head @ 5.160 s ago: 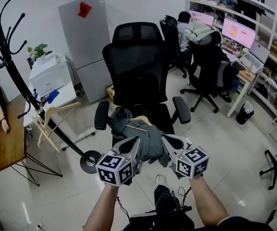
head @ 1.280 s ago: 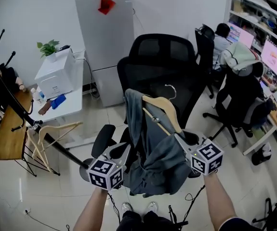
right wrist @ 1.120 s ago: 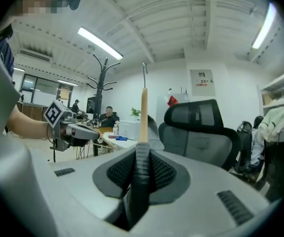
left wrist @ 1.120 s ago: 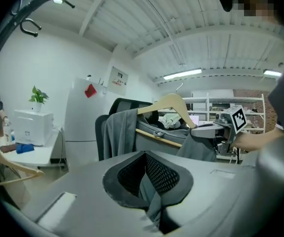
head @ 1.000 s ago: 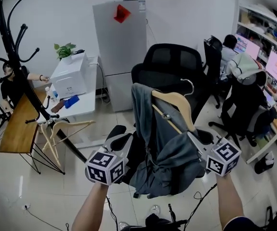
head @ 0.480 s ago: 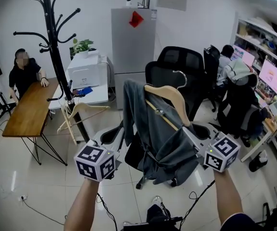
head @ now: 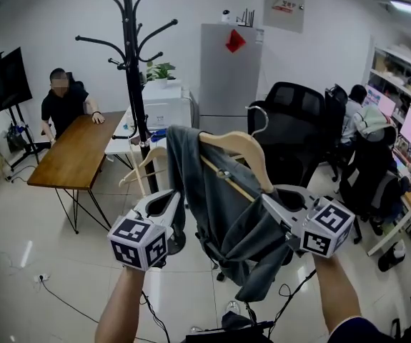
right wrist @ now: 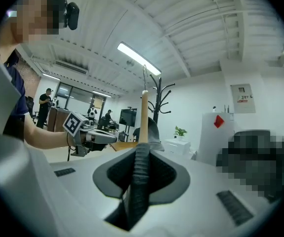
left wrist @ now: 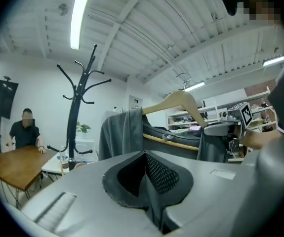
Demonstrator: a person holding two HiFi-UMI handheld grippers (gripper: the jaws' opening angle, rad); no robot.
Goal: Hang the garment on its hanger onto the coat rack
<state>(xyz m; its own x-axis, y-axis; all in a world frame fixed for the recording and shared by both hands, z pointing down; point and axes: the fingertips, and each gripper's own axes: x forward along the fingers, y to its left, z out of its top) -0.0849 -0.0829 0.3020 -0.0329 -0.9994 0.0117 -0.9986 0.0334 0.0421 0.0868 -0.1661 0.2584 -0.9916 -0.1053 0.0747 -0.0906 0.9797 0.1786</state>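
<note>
Room check: coat rack (head: 135, 84) stands ahead-left of you, upper hooks above hanger (head: 237, 151) in head view. Wooden table (head: 73, 156) sits left of rack, black office chair (head: 298, 116) behind on right, bare floor lower left. Garment (head: 216, 206) drapes over hanger, held up between both your grippers, its left edge overlapping rack pole. Left gripper (head: 171, 204) is pinched closed on garment's left edge. Right gripper (head: 275, 204) is clamped on garment fabric at hanger's lower right end. Hanger's metal hook (head: 259, 120) pokes up free.
</note>
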